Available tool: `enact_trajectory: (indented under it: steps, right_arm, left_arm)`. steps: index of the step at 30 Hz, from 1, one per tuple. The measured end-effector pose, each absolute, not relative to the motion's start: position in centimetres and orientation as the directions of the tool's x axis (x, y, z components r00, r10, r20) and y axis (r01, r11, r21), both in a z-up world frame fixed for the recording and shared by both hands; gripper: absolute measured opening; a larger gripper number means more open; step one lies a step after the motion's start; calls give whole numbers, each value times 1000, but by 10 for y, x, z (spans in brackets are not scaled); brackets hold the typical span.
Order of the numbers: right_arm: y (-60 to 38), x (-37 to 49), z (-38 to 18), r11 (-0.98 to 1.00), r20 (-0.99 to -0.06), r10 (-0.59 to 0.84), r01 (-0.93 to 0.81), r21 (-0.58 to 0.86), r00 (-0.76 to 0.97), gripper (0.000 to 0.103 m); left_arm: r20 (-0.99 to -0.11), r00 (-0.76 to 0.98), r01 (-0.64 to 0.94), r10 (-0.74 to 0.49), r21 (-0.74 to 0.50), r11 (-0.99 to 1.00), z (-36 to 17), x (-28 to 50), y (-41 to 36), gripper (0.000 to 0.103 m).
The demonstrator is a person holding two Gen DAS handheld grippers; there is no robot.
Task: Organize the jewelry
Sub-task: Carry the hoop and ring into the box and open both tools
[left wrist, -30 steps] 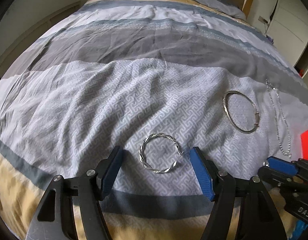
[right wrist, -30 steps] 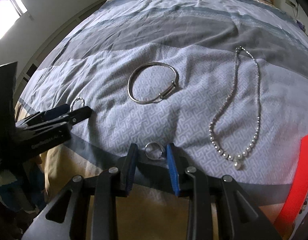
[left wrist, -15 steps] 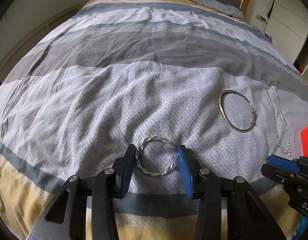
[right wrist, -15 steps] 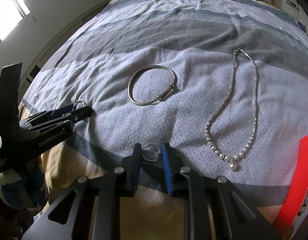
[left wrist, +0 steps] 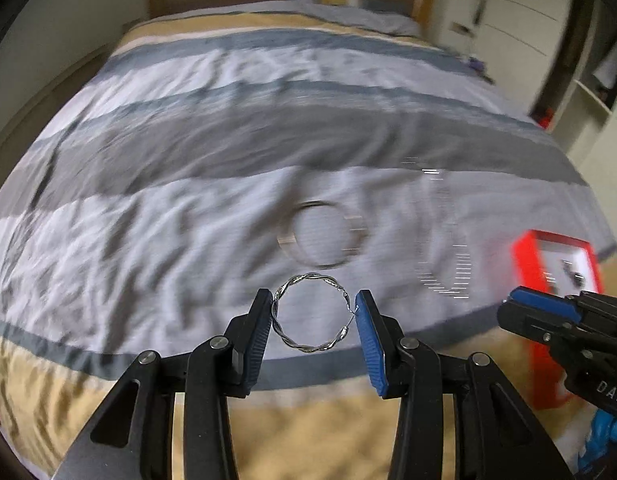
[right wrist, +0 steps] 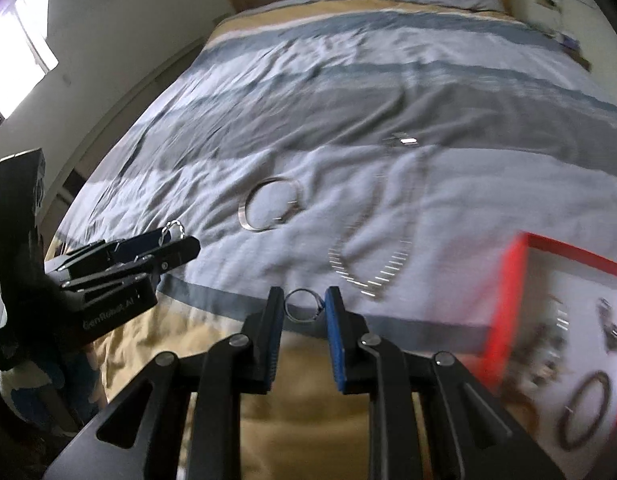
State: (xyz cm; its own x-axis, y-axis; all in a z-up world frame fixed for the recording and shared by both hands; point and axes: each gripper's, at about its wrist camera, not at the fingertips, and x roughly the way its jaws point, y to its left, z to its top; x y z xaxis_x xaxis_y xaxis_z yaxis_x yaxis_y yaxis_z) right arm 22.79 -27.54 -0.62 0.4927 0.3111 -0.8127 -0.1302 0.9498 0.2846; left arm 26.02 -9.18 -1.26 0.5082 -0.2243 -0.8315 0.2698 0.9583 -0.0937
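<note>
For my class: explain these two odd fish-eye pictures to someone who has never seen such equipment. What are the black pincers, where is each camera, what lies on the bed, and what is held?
No robot here: a person holds a hand-held claw in each hand, and a camera on each looks along its two blue-padded fingers. One picture is from the left claw, the other from the right claw; each also shows the other claw at its edge. The left claw is shut on a twisted silver hoop; the right claw is shut on a small ring. On the striped bedspread lie a plain bangle and a necklace, both blurred. At the right stands a red box containing more jewellery.
</note>
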Motion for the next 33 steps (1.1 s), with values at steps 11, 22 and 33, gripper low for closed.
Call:
enact_trajectory:
  steps: [11, 22, 33]
  right_arm:
    - [-425, 158, -13, 974, -874, 86, 144, 175, 479, 20]
    - [-476, 151, -52, 968, -888, 63, 189, 166, 456, 20]
    - [-473, 151, -67, 977, -895, 56, 160, 140, 443, 20]
  left_arm:
    - [-817, 384, 531, -431, -187, 826, -3, 213, -241, 42]
    - [-872, 277, 642, -404, -145, 753, -47, 176, -328, 42]
    - [-885, 292, 662, -363, -86, 744, -64, 176, -348, 42]
